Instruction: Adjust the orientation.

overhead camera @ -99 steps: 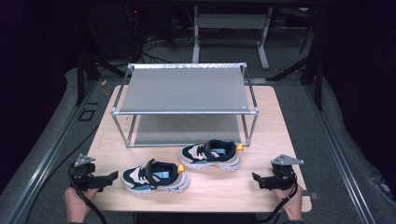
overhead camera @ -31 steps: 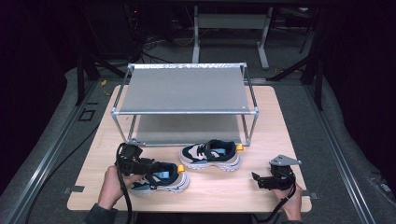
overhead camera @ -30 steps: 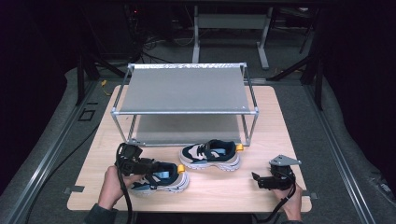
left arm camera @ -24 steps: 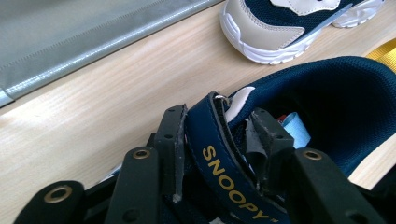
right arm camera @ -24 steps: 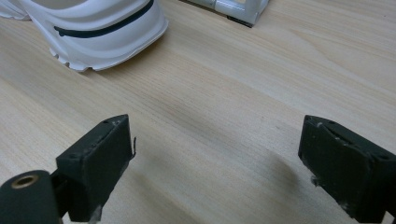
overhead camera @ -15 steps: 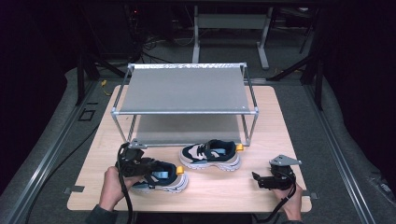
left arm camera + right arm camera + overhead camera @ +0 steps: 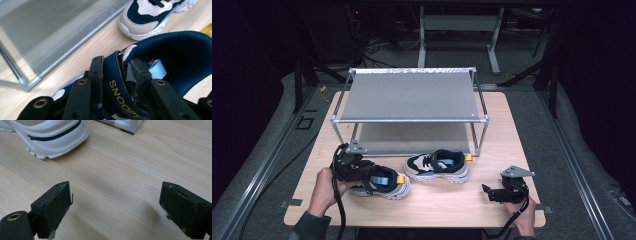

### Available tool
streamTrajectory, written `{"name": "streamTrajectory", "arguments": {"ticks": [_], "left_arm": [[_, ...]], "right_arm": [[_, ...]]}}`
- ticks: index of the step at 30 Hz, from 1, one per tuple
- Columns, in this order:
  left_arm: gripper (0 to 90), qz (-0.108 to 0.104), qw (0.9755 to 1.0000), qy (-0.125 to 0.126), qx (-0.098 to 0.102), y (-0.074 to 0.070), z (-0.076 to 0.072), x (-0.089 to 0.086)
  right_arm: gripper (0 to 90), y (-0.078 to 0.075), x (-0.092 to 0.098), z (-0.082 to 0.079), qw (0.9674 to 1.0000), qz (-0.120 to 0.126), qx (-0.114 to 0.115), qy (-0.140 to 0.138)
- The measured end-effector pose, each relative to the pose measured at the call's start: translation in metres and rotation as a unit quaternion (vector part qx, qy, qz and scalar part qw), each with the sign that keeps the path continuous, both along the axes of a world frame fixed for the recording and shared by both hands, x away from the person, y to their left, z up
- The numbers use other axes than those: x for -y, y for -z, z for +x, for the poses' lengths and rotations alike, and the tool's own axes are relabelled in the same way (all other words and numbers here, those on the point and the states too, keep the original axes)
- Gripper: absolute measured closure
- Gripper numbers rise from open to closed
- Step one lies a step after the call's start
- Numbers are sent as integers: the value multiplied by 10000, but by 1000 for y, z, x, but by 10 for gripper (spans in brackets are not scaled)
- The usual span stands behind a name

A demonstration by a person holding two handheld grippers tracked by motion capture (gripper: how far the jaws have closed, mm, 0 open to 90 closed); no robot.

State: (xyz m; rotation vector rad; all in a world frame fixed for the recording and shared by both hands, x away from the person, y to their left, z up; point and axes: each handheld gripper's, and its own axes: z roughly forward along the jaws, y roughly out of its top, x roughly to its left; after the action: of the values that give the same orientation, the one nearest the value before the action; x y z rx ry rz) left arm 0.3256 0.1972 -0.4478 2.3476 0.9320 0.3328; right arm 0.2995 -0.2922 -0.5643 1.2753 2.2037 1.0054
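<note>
Two navy, beige and white sneakers lie on the wooden table (image 7: 447,205) in front of a metal shoe rack (image 7: 409,97). My left gripper (image 7: 348,167) is shut on the heel collar of the left sneaker (image 7: 384,182). Its jaws have just been closing, and in the left gripper view the gripper (image 7: 116,62) pinches the navy "SNOOPY" heel strap of that sneaker (image 7: 180,55). The right sneaker (image 7: 438,166) stands by the rack's front right leg. My right gripper (image 7: 492,192) rests on the table at the front right, open with nothing between its fingers (image 7: 116,197).
The rack's lower shelf (image 7: 412,137) sits just behind the sneakers, and its corner (image 7: 27,82) is close to my left gripper. The right sneaker's white sole (image 7: 55,137) and a rack foot (image 7: 125,125) lie ahead of my right gripper. Dark floor surrounds the table.
My left gripper came in from the table's left edge to the left sneaker's heel, closed on it and rose slightly. The right gripper has stayed put.
</note>
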Motion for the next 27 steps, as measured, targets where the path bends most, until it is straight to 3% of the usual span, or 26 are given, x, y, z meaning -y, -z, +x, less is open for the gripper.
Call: {"name": "streamTrajectory", "arguments": {"ticks": [3,6,7,8,9,10,12,13,14,15,16,19,23,25,26,27], "left_arm": [[669,150,9990,384,-196,9,14,10],[666,170,9988,320,-344,22,24,14],[664,19,9987,263,-428,24,26,13],[660,-63,9986,238,-459,27,28,11],[657,-109,9986,161,-494,29,29,11],[645,-144,9986,80,-512,31,29,10],[565,-230,9982,32,-551,32,28,10],[479,-293,9980,-48,-553,32,27,9],[479,-360,9979,-118,-528,32,25,8],[418,-507,9972,-319,-441,28,20,5],[385,-591,9967,-400,-395,26,17,3],[358,-604,9952,-699,-331,22,8,-2],[423,-567,9912,-1043,-590,27,4,-3],[467,-687,9890,-1084,-734,31,6,-5],[481,-747,9880,-1108,-778,32,7,-5],[503,-785,9876,-1099,-802,33,7,-4]], "right_arm": [[96,0,-1,-1,9999,-94,32,107],[97,0,0,0,10000,-4,3,8],[97,-2,2,0,9998,-3,-174,-117],[98,-2,2,0,9997,9,-184,-138],[98,0,0,0,10000,-2,1,10],[98,0,0,0,10000,-2,4,14],[99,0,0,0,10000,-3,4,7],[99,0,0,0,10000,-7,10,15],[99,0,0,0,10000,-7,10,15],[100,0,0,0,10000,-10,10,18],[100,-2,2,0,9997,6,-185,-137],[103,-2,2,0,9998,-10,-176,-115],[108,-2,1,0,9998,-14,-179,-109],[108,-2,1,0,9998,-37,-188,-101],[108,0,0,0,10000,-46,-13,42],[108,-2,2,0,9997,-26,-198,-109]]}}
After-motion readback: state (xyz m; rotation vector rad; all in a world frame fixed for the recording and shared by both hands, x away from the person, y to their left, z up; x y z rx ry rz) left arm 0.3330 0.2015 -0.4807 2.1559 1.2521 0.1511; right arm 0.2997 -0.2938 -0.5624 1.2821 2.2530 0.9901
